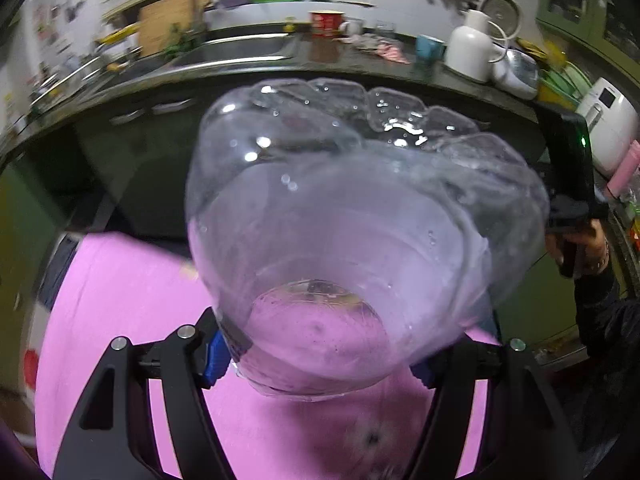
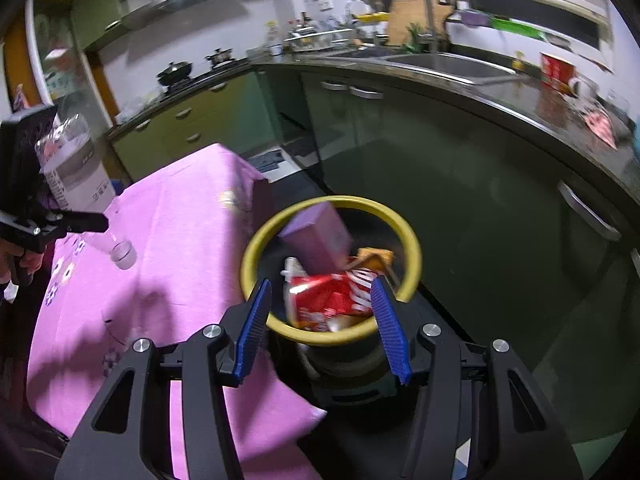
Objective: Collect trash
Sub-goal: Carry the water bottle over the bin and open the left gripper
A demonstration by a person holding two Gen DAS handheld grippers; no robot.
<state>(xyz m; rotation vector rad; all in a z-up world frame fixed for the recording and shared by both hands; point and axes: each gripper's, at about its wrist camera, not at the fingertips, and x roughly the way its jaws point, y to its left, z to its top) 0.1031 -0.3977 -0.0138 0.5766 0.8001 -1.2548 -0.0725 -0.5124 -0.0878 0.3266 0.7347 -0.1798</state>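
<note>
Trash, a clear plastic bottle (image 1: 352,232), is gripped in the left claw (image 1: 320,352); the right claw (image 2: 324,320) is held wide above the bin (image 2: 256,252), where carrying across seems needed.

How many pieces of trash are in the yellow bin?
3 that I can see: a purple box standing at the back of the yellow bin, a red wrapper in front, and an orange packet to the right. More may be hidden underneath.
</note>
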